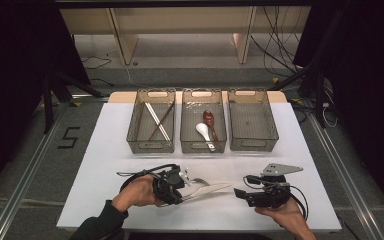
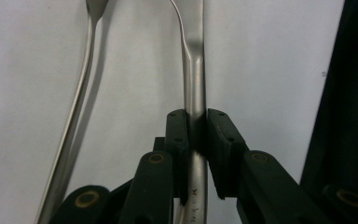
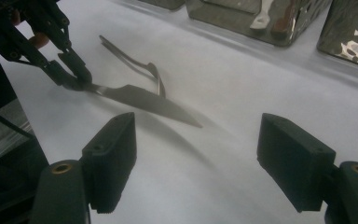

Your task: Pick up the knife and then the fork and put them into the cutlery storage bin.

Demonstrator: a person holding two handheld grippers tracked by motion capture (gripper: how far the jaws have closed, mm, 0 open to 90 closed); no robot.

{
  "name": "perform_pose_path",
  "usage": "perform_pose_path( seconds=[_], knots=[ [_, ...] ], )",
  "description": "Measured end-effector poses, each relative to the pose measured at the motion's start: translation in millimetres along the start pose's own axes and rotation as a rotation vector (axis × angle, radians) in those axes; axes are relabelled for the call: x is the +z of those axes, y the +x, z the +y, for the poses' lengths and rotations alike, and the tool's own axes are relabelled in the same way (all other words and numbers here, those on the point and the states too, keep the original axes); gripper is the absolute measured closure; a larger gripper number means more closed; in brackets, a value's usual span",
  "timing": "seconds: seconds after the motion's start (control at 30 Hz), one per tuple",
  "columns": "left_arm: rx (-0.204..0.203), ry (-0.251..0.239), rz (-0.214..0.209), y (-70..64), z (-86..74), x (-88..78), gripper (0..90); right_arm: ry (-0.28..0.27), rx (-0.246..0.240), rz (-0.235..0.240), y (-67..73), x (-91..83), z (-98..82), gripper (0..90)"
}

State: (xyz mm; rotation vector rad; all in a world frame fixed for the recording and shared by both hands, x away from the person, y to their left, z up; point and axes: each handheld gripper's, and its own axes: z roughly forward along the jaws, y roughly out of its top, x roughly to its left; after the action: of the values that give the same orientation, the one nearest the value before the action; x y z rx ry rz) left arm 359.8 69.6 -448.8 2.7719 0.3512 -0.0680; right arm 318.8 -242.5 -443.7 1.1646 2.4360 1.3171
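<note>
White cloth covers the table, with dark floor and cables around it. At twelve o'clock on the cloth stand three mesh bins in a row: the left bin holds chopsticks, the middle bin holds a white spoon and a brown spoon, and the right bin holds nothing.

Down at six o'clock, the left gripper is clenched on the handle of a metal knife. In the left gripper view the handle runs straight up between the two black pads, which press on it from both sides, and the blade leads off toward twelve o'clock. In the right gripper view the knife blade is lifted off the cloth, its tip aimed toward four o'clock with a shadow under it.

A metal fork lies on the cloth just beside the knife, at its eleven o'clock side in the high view, apart from the jaws.

The right gripper sits at the knife tip's three o'clock, near it but not touching. Its jaws stand released and wide, with only bare cloth between them in the right gripper view.
</note>
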Motion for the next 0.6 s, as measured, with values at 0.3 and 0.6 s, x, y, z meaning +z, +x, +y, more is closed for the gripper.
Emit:
perform_pose_path(
  seconds=[0.3,0.6],
  knots=[
    [-0.071,-0.047,-0.044,-0.3,3.5,-5.9,78.8,-0.031,-0.061,-0.017,12.1,-0.8,4.4,29.2],
    [-0.113,-0.064,-0.04,1.7,5.6,-7.1,78.8,-0.023,-0.139,-0.024,28.9,4.1,7.8,29.2]
  ],
)
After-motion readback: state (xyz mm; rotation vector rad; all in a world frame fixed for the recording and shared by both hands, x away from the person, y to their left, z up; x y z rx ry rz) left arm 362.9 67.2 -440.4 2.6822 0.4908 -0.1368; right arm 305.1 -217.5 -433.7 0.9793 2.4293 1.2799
